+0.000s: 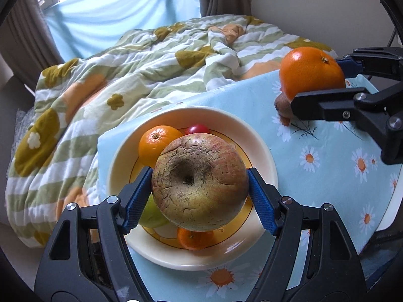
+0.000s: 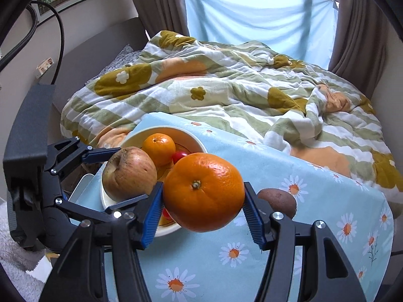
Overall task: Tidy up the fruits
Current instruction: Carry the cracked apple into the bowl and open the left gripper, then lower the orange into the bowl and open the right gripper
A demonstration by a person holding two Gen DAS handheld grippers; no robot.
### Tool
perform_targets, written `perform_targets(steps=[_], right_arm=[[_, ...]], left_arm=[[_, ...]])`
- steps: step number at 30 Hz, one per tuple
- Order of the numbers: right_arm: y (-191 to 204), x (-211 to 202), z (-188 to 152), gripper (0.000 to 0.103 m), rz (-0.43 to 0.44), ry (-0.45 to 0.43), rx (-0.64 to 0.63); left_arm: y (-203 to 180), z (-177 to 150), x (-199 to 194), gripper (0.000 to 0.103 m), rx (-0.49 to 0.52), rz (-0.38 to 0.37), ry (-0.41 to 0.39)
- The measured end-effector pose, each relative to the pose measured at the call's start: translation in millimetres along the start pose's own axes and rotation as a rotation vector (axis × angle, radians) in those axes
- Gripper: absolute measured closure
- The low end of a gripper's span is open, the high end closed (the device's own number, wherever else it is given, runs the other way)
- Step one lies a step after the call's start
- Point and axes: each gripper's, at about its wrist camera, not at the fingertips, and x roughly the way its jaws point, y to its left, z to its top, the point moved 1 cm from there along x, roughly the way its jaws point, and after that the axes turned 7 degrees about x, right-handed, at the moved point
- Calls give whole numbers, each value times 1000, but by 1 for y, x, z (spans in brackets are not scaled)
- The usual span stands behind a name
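My left gripper (image 1: pixel 200 191) is shut on a wrinkled brown-red apple (image 1: pixel 200 185) and holds it above the cream bowl (image 1: pixel 262 151). In the bowl lie a small orange (image 1: pixel 156 142), a red cherry tomato (image 1: pixel 199 128), a green fruit (image 1: pixel 151 216) and another small orange (image 1: pixel 195 239). My right gripper (image 2: pixel 201 209) is shut on a large orange (image 2: pixel 204 191) and holds it above the table, to the right of the bowl (image 2: pixel 191 138). The left gripper with the apple (image 2: pixel 129 173) shows at the left of the right wrist view. A brown fruit (image 2: pixel 278 200) lies on the cloth.
The table wears a light blue daisy tablecloth (image 2: pixel 314 188). Behind it lies a bed with a rumpled green and white floral quilt (image 2: pixel 226 88). A white tray edge (image 2: pixel 80 186) sits left of the bowl. Curtains and a window are at the back.
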Motion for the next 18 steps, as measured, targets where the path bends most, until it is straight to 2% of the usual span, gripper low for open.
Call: perform_targets(steps=[5,7,8,9,12,18], right_arm=[[-9,-3,0,47,-39,-8,32],[-12,-3,0,47,-47,-12,41],[-12,-3,0,47,-50,-12,46],[-13,-4,0,47,-53,-13,50],[-15,-6,0,47,-56,-13,56],[-13,-8,3,47,-41,-8,36]], left_arm=[[-4,-4,10,23,55,0,28],[-6,-4,9,16,63,-16,17],[-7,-2,5,2,65,-7,1],[-7,-1,1,0,68,0,-14],[-6,2,-10,0,66,1,-38],[1,-10,-28,0,20,-4,-24]])
